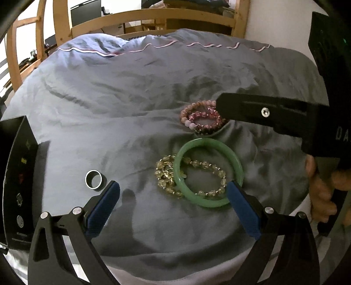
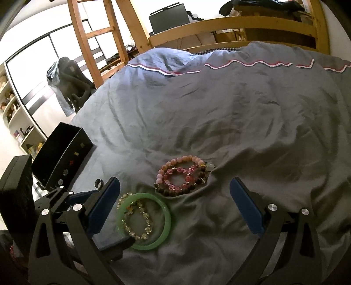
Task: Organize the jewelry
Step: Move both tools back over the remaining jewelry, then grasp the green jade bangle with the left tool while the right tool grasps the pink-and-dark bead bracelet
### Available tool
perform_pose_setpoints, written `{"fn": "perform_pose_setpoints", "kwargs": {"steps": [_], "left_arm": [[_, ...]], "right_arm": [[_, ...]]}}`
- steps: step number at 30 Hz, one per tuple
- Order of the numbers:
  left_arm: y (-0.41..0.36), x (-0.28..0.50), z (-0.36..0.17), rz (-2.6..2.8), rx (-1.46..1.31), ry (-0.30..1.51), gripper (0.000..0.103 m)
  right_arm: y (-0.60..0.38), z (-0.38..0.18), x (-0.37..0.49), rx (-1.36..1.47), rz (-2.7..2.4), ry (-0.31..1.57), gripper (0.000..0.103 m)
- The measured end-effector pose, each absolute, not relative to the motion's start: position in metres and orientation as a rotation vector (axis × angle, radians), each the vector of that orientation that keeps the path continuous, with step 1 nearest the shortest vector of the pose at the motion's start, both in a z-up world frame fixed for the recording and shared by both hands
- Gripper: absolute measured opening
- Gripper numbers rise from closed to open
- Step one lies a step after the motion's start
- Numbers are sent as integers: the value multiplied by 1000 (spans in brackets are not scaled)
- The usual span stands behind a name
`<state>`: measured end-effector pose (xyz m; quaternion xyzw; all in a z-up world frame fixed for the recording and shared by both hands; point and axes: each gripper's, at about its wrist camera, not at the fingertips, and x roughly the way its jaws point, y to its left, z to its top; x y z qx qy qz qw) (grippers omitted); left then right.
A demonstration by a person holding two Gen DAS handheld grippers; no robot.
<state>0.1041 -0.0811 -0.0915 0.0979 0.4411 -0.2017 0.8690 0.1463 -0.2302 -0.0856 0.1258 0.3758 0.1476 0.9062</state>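
Note:
A green jade bangle [image 1: 235,162] lies on the grey duvet [image 1: 131,98], over a yellow crystal bead bracelet [image 1: 166,173]. Pink and red bead bracelets [image 1: 197,116] lie just beyond. A silver ring [image 1: 94,179] stands to the left. My left gripper [image 1: 173,190] is open and empty; its right fingertip is at the bangle's near rim. My right gripper [image 2: 174,188] is open and empty above the duvet, with the pink bracelets [image 2: 182,175] just ahead and the bangle [image 2: 167,221] by its left finger. The right gripper's finger [image 1: 252,107] hides part of the pink bracelets in the left wrist view.
An open black jewelry box [image 2: 63,153] with small icons stands at the left edge of the bed; it also shows in the left wrist view [image 1: 19,175]. A wooden bed frame [image 1: 153,19] and ladder [image 2: 92,32] rise behind. A chair [image 2: 70,81] stands beyond.

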Motion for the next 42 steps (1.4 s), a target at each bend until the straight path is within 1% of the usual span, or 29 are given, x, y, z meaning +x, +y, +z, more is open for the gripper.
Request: {"fn": "perform_pose_setpoints", "kwargs": {"steps": [4,6,7,8,10,15,16,17,18,19,20,22,23,25,26,27,28,29,31,32,35,36,38,42], "left_arm": [[-77,105,-89,-410,182,919,96],[-73,107,-89,-404,164,925,96],[-72,108,-89,-403,152,929,96],[-71,109,-89,-402,147,931,96],[-70,110,-90,-397,145,932,96],[-73,111,-91,-402,155,936,96],[-74,111,-91,-405,157,934,96],[-74,111,-91,-409,158,933,96],[-75,111,-91,-414,159,930,96],[-76,111,-91,-416,160,927,96],[-78,111,-91,-418,163,925,94],[-79,112,-94,-417,170,938,76],[-79,113,-95,-414,170,948,71],[-76,115,-96,-415,155,962,52],[-74,116,-95,-421,138,965,46],[-72,118,-94,-437,112,971,33],[-69,120,-93,-458,77,983,24],[-67,120,-91,-461,65,984,22],[-67,118,-87,-465,73,966,11],[-67,116,-85,-468,74,959,8],[-68,113,-80,-484,70,938,8],[-69,112,-79,-491,71,932,6],[-71,111,-77,-501,77,924,5],[-75,108,-74,-518,95,901,3]], "right_arm": [[-234,-84,146,267,310,764,98],[-235,-85,147,272,314,766,96],[-235,-86,147,271,319,770,92],[-234,-87,148,267,321,776,86],[-232,-90,150,257,321,790,80],[-230,-101,160,257,304,828,71],[-229,-104,162,252,300,840,65],[-228,-107,164,242,293,850,57],[-227,-110,164,229,281,857,52],[-227,-113,165,212,264,861,42],[-229,-114,165,208,257,858,30],[-234,-114,165,228,252,850,16],[-237,-112,165,248,262,843,11],[-239,-109,163,266,268,822,9],[-238,-107,162,267,269,812,9],[-239,-104,160,273,273,793,9],[-240,-102,159,282,278,781,9],[-241,-99,158,289,280,766,9],[-243,-92,156,306,285,732,9],[-244,-89,154,315,288,713,9],[-248,-79,149,338,292,654,9],[-250,-76,147,342,290,636,9],[-253,-69,144,355,284,603,9],[-258,-66,144,382,282,589,9]]}}
